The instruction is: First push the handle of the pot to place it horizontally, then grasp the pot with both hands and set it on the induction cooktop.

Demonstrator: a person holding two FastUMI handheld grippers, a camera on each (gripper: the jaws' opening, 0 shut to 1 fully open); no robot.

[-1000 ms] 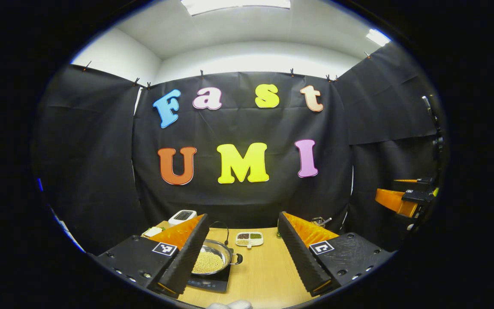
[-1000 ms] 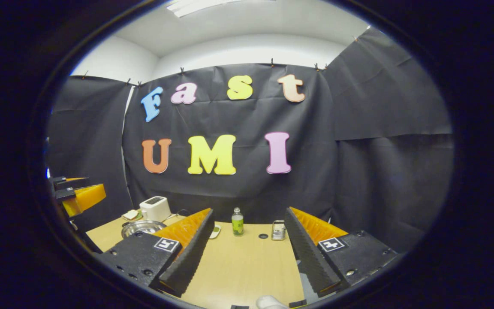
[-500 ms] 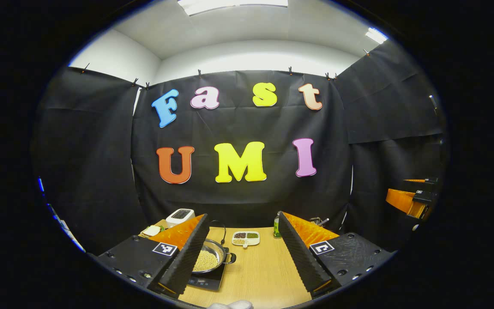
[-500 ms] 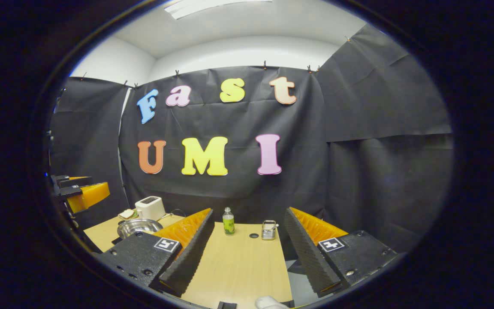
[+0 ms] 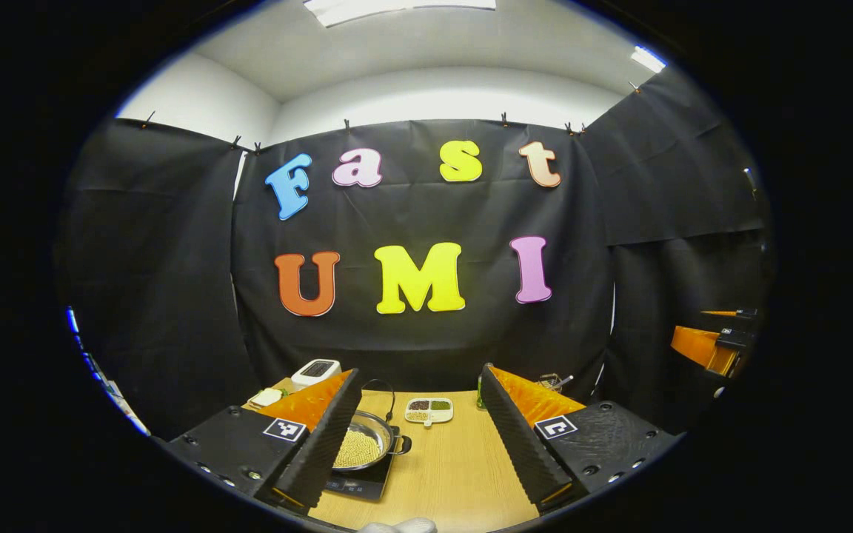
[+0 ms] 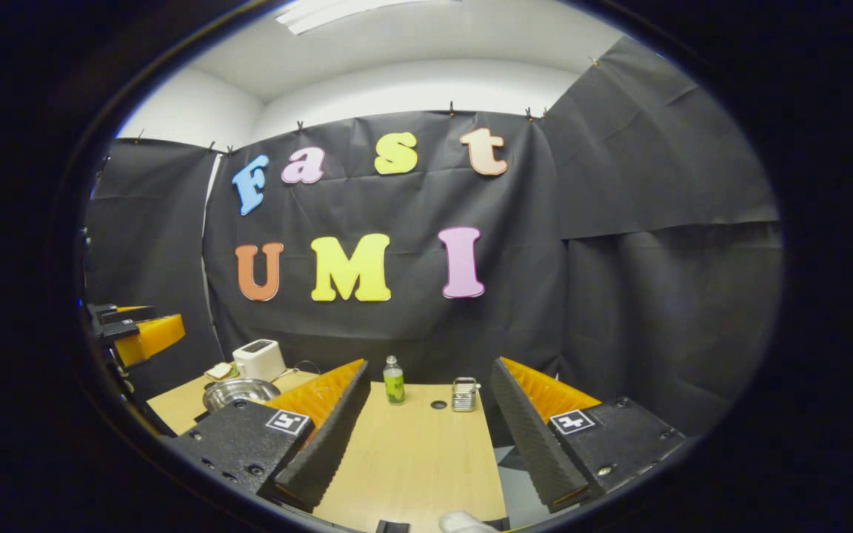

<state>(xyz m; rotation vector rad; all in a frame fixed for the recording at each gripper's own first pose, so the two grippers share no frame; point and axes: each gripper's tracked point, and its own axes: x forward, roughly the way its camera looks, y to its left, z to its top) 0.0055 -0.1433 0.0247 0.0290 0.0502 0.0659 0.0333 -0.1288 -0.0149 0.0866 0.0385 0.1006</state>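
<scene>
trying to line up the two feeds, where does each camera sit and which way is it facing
Left gripper view: rides the left hand-held gripper, held open above the table, facing the back wall; pot on the cooktop lies ahead.
Right gripper view: rides the right hand-held gripper, also open, facing the wall; a bottle stands ahead.
Shared: the pot, the toaster, and each other's gripper at the edge.

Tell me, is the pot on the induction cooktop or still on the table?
On the cooktop. In the left gripper view the pot, holding pale beans, sits on the black induction cooktop, and both tongs are open and clear.
</scene>
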